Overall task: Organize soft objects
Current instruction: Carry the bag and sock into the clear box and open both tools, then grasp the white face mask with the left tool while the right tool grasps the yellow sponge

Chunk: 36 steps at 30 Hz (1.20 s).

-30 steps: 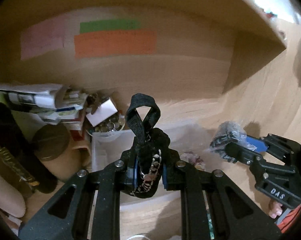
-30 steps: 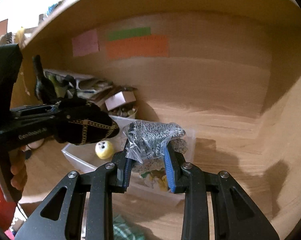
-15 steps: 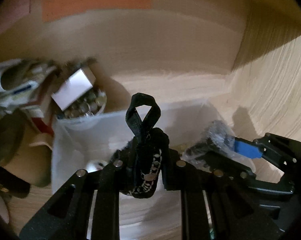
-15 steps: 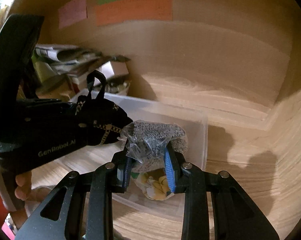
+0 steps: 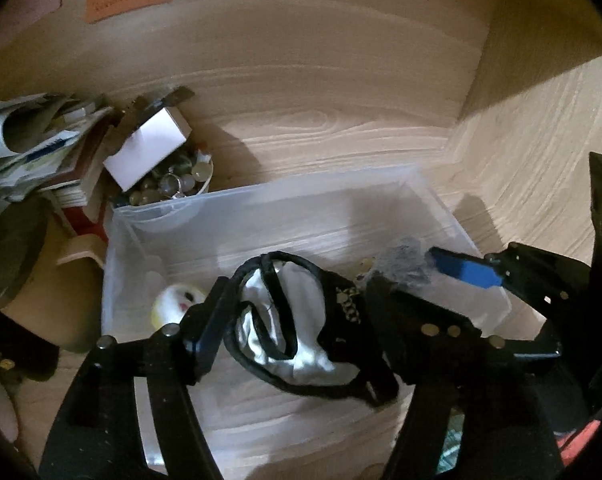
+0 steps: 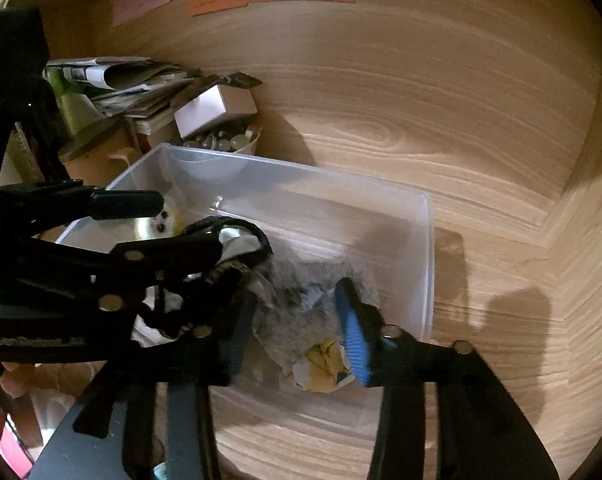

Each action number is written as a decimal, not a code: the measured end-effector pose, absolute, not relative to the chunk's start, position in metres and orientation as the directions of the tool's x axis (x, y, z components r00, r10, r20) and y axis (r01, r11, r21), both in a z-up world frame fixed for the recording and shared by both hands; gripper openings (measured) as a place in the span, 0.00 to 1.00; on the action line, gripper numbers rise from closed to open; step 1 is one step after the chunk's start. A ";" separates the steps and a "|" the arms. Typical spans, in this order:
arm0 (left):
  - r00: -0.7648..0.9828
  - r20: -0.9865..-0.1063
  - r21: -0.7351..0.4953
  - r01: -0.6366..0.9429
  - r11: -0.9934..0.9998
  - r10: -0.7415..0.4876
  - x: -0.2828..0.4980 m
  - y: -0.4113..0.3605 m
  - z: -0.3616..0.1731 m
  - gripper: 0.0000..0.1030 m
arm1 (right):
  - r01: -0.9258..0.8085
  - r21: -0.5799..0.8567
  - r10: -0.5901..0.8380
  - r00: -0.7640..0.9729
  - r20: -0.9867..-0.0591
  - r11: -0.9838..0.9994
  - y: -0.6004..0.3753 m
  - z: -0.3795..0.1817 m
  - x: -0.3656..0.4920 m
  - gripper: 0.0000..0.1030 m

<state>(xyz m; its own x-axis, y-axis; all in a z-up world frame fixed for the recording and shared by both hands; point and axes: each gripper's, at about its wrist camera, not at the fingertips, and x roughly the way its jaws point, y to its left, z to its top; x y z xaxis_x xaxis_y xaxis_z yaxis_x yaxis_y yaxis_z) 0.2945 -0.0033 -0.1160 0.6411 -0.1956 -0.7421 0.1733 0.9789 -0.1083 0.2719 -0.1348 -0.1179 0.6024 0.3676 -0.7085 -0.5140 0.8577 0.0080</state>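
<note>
A clear plastic bin [image 5: 321, 200] [image 6: 425, 240] stands on the wooden shelf. My left gripper [image 5: 293, 320] is open above it, and the black pouch with a pale lining [image 5: 301, 312] lies loose between its fingers. My right gripper [image 6: 297, 324] is open too, over the bin's right part. The grey fuzzy item in a clear bag [image 6: 301, 308] lies under it in the bin, beside a yellow and white soft thing [image 6: 325, 364]. A small yellow plush with eyes [image 5: 173, 304] [image 6: 161, 224] sits at the bin's left.
A bowl of round beads with a white box on it [image 5: 161, 168] [image 6: 217, 124] stands behind the bin's left corner. Stacked papers and books [image 5: 33, 144] and a tan round container [image 5: 13, 248] crowd the left. The shelf's back and right walls are close.
Both grippers moved down over the bin and opened. The black pouch and the bagged grey item, held shut before, now lie released in the bin.
</note>
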 end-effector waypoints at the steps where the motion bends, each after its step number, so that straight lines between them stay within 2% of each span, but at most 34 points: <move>1: 0.645 -0.738 -0.111 0.175 0.978 -0.199 0.290 -0.002 -0.113 0.66 | -0.513 0.004 0.368 0.610 -0.702 0.858 -0.134 -0.116 0.272 0.50; 7: 0.711 -0.676 -0.093 0.181 0.979 -0.196 0.262 0.001 -0.085 0.79 | -0.513 -0.024 0.378 0.663 -0.646 0.858 -0.143 -0.092 0.253 0.65; 12: 0.766 -0.611 -0.093 0.182 0.979 -0.200 0.227 0.005 -0.061 0.97 | -0.504 -0.028 0.396 0.712 -0.580 0.864 -0.159 -0.068 0.227 0.73; 17: 0.786 -0.582 -0.105 0.182 0.978 -0.209 0.200 0.011 -0.049 0.99 | -0.496 -0.032 0.411 0.752 -0.515 0.867 -0.176 -0.052 0.194 0.80; 22: 0.792 -0.582 -0.083 0.169 0.982 -0.185 0.173 0.013 -0.059 1.00 | -0.487 -0.026 0.413 0.766 -0.493 0.873 -0.188 -0.053 0.163 0.81; 36: 0.674 -0.725 -0.074 0.132 0.989 -0.144 0.124 0.007 -0.142 1.00 | -0.455 0.103 0.411 0.656 -0.633 0.885 -0.190 -0.130 0.115 0.81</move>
<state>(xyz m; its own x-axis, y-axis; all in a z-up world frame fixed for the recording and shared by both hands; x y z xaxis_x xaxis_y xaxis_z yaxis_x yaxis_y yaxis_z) 0.1243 0.0068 -0.1419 0.6738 -0.1441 -0.7247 0.1318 0.9885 -0.0740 0.1153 -0.1900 -0.1302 0.6560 0.4111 -0.6329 -0.4548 0.8846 0.1032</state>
